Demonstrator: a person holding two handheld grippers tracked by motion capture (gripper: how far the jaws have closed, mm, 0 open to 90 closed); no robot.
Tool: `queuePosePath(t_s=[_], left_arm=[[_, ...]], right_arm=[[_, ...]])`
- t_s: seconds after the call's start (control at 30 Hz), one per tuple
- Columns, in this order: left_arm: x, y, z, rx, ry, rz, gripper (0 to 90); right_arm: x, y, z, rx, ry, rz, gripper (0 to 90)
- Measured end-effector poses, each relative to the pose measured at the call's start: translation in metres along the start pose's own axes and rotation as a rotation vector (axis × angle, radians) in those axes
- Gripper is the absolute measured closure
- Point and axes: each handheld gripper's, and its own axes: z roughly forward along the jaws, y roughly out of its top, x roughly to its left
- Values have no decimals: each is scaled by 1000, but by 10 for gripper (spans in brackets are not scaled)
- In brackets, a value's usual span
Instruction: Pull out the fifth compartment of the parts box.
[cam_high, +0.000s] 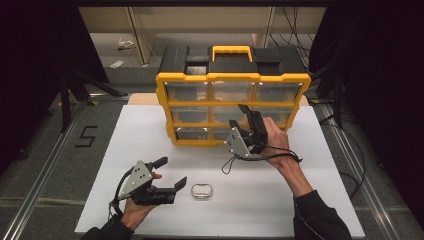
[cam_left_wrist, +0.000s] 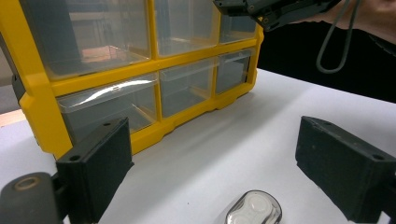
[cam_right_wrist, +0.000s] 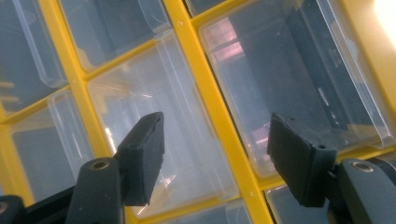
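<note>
A yellow and black drawer organizer (cam_high: 233, 77) with clear plastic drawers stands at the back middle of the white table (cam_high: 310, 190). My right gripper (cam_high: 236, 115) is raised in front of its middle and lower drawers, open and empty. In the right gripper view the open gripper (cam_right_wrist: 217, 154) straddles a yellow divider (cam_right_wrist: 205, 107) between two clear drawers. My left gripper (cam_high: 174, 171) rests low at the front left, open, just left of a small rounded silver case (cam_high: 202, 191). From the left gripper view the case (cam_left_wrist: 254, 211) lies between the open gripper (cam_left_wrist: 219, 172) jaws, untouched.
The organizer (cam_left_wrist: 140, 60) is close ahead in the left gripper view, with the right gripper (cam_left_wrist: 275, 9) and its cable loop above. Black tripod legs (cam_high: 75, 90) stand left of the table, and cables (cam_high: 345, 115) run along its right side. A "5" mark (cam_high: 86, 136) is on the floor.
</note>
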Motion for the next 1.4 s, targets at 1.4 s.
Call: queuePosePath(t_s=[1.4], left_arm=[[0,0,-2,-2,-1,-11,116]], right_arm=[[25,5,28,25,-146,-246,633]])
